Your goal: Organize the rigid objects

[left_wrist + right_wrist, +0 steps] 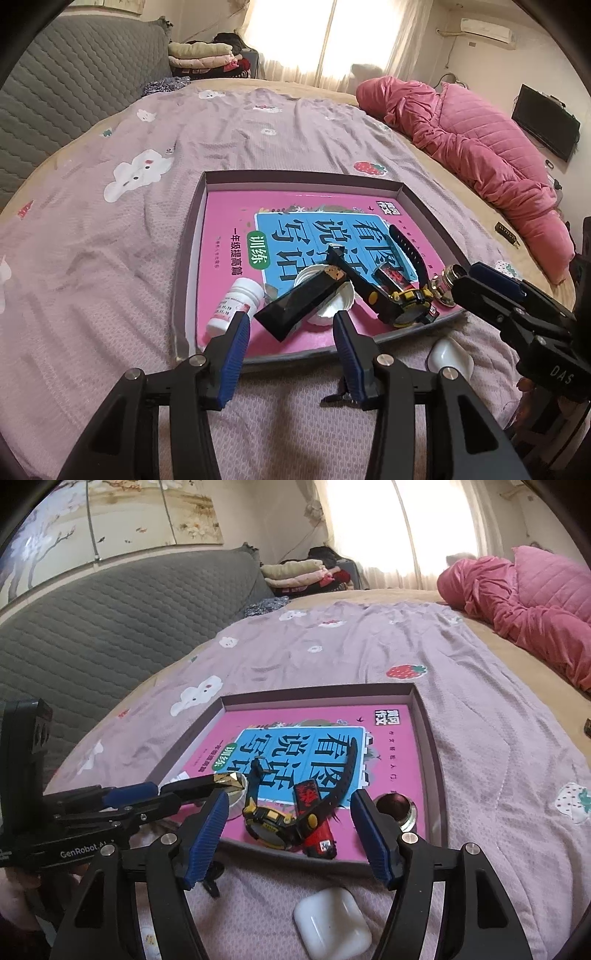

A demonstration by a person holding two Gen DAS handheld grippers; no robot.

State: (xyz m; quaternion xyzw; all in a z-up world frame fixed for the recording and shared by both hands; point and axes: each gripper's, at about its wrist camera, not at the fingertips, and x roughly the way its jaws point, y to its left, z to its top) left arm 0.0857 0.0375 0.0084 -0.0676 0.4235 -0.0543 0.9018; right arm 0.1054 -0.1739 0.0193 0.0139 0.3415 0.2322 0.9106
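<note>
Earbud case (332,921): outside tray (430,738), near bed's front edge; my right tool (288,834) hangs spread, left tool (291,345) likewise; next, grasp it.

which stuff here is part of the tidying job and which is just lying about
Job:
tray
book
watch
black tube
pill bottle
white lid
red lighter
glass jar
earbud case, outside the tray

Lying about:
pink quilt
folded clothes
TV
</note>
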